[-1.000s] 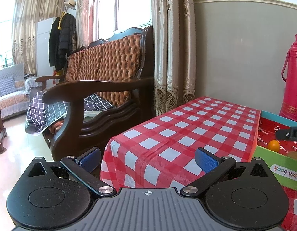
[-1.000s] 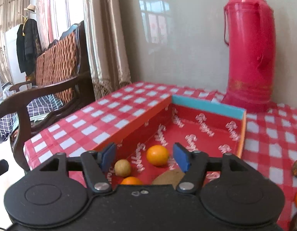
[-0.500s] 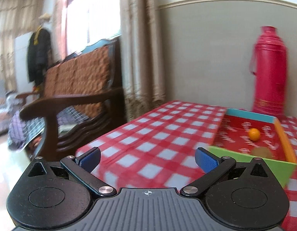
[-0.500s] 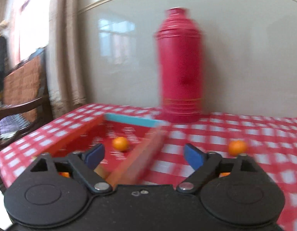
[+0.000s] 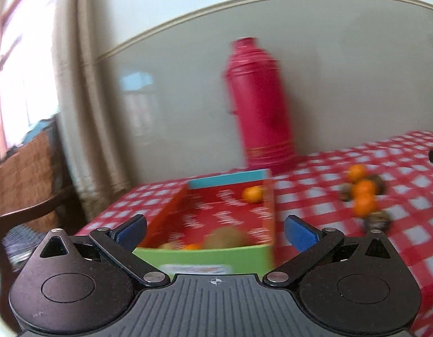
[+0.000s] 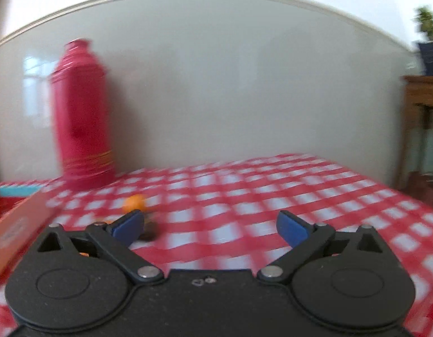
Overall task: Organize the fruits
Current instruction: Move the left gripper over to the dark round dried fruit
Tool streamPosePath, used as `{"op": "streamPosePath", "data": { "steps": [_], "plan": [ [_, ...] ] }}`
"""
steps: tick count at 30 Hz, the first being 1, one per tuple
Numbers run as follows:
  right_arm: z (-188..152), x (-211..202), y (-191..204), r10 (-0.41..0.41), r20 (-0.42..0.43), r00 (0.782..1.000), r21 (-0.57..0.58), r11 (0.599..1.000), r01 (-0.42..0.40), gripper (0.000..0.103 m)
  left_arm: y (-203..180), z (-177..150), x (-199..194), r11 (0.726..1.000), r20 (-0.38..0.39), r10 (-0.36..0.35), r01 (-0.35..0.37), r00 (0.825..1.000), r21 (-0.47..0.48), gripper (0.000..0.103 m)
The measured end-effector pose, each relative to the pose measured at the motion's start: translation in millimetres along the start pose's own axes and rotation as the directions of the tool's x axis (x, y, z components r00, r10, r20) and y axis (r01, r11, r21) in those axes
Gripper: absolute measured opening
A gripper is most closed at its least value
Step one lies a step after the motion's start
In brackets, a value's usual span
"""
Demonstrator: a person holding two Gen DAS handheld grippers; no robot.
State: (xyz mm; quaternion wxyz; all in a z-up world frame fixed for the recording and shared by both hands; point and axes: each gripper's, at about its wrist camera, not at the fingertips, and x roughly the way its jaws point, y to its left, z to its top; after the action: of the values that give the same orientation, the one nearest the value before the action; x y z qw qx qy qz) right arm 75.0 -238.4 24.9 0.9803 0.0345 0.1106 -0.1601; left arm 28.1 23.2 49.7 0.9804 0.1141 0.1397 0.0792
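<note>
fruit is split between two places on the red-and-white checked surface (image 5: 314, 193). inside the open cardboard box (image 5: 216, 252), with its green near wall and red printed lining, lie an orange (image 5: 253, 193) toward the far end, a brownish kiwi (image 5: 226, 237) and another orange piece by the near wall. outside, to the box's right, three oranges (image 5: 362, 191) sit in a loose row with dark brown fruits among them, all blurred. a red thermos (image 5: 258, 106) stands behind the box against the wall.

left gripper (image 5: 215, 230) hangs spread wide before the box, nothing between its blue pads. right gripper (image 6: 209, 224) is opening, jaws wide and empty over the cloth, one loose orange (image 6: 135, 202) just beyond its left pad.

a second ago the left view faced the wooden sofa; the right gripper stood narrower over the box.
</note>
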Motion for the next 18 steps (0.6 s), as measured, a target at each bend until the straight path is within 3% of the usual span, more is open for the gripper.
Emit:
{"op": "streamPosePath", "data": {
  "steps": [4,9,15,18],
  "plan": [
    [0.0,-10.1,-29.5,-0.124,0.057,0.991,0.047,0.991,0.121,0.098,-35.4,10.1,4.7,0.996,-0.019,-0.089,0.089,0.996,0.015,0.103],
    [-2.8,-12.7,-53.9,-0.159,0.030,0.987,0.054,0.986,0.158,0.098,-77.4,19.4,16.7,0.982,-0.050,-0.185,0.186,0.982,0.029,0.103],
    [-3.6,-15.7,-70.4,-0.191,0.033,0.981,0.065,0.980,0.189,0.098,-111.1,17.0,29.5,0.967,-0.089,-0.245,0.250,0.965,0.041,0.102],
    [-3.0,-15.1,-75.5,-0.200,0.025,0.979,0.075,0.977,0.198,0.098,-123.0,16.0,37.3,0.959,-0.129,-0.273,0.281,0.953,0.041,0.090]
  ]
}}
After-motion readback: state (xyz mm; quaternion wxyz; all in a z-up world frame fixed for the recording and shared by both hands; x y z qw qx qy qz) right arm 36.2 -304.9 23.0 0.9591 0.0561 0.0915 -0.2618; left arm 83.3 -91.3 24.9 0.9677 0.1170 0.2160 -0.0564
